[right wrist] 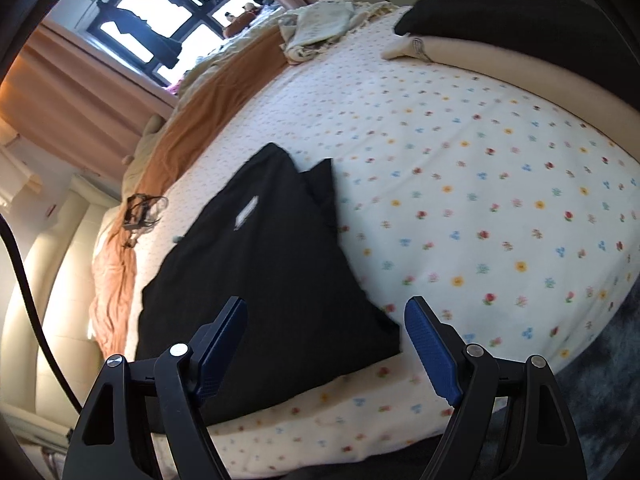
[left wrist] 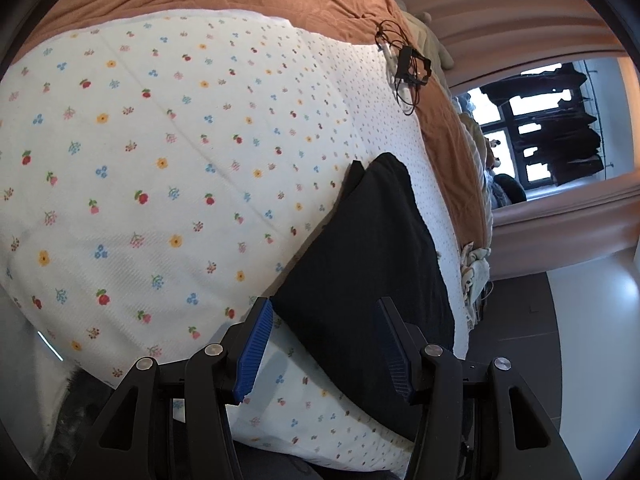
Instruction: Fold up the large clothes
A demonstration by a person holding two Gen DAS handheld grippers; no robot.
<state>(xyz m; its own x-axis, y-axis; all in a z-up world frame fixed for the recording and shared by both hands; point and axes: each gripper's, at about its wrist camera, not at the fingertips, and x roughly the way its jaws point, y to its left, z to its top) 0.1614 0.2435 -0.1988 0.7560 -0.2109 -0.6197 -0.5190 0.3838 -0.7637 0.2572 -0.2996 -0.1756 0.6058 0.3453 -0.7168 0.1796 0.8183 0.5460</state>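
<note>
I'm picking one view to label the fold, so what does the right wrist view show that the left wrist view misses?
Only the right wrist view shows the white label on the black garment, plus a dark and cream pile at the bed's far end. Only the left shows grey floor. Both show the garment, floral sheet, cable tangle, and an open hand-held gripper.
</note>
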